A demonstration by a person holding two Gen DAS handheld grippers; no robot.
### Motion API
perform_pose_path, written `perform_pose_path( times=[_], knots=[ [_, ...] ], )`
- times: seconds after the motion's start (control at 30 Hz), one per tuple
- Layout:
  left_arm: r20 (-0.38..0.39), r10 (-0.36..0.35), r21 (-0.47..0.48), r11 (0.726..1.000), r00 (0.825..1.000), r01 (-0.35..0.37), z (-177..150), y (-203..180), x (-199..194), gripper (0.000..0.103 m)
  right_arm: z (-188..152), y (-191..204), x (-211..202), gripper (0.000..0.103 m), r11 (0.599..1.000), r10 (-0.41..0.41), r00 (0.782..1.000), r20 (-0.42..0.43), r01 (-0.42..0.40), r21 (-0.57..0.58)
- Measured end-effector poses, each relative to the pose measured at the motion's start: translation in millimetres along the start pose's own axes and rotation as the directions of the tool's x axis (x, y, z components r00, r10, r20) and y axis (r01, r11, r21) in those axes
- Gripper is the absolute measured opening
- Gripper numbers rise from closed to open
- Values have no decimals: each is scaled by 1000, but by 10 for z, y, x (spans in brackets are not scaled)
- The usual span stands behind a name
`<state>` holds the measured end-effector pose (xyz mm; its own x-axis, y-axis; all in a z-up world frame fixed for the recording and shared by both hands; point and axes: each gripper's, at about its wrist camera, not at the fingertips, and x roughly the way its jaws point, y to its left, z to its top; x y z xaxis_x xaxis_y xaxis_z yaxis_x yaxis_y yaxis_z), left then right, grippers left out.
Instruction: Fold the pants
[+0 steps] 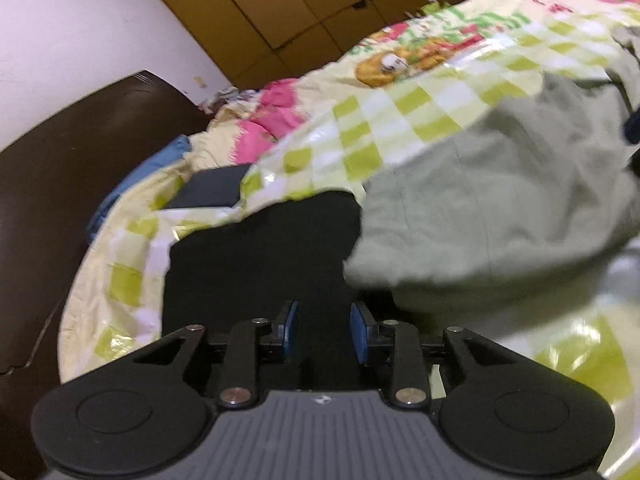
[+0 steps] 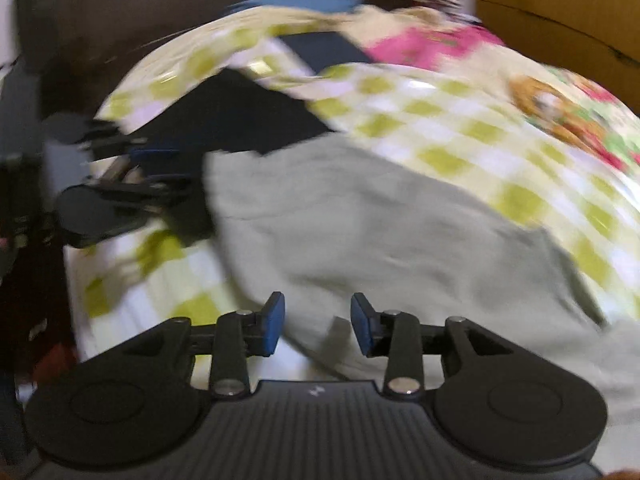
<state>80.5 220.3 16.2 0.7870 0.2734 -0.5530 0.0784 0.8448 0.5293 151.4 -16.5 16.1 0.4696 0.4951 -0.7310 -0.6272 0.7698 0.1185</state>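
Note:
Pale grey-green pants lie rumpled on a bed with a green-checked cover; they also show in the right wrist view. My left gripper is open and empty over a flat black item beside the pants' left edge. My right gripper is open and empty, its blue pads just above the pants' near edge. The left gripper shows at the left of the right wrist view. Both views are blurred.
A dark wooden headboard bounds the bed. A second dark flat item lies on the cover, with blue cloth and a pink patch beyond. Brown cabinets stand behind.

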Motion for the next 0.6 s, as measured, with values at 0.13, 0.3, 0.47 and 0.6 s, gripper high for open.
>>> perform_pose_path(
  times=[0.13,0.3,0.47,0.6],
  knots=[
    [52,-31,-52,998,998,34,259,-77,-76,44,-157,-629,-284,38,975,-144,990,2,142,169],
    [147,-270,1,962,952,273,773,-737,-173,44,-434,-1496,-642,38,884,-323,946,-21,310,349],
    [198,-486,123,874,851,471,1304,-1637,-122,46,-479,-2249,-830,38,802,-396,916,-61,377,463],
    [176,-560,216,824,810,523,1604,-2205,-29,46,-418,-2796,-822,38,773,-368,927,-71,348,531]
  ],
)
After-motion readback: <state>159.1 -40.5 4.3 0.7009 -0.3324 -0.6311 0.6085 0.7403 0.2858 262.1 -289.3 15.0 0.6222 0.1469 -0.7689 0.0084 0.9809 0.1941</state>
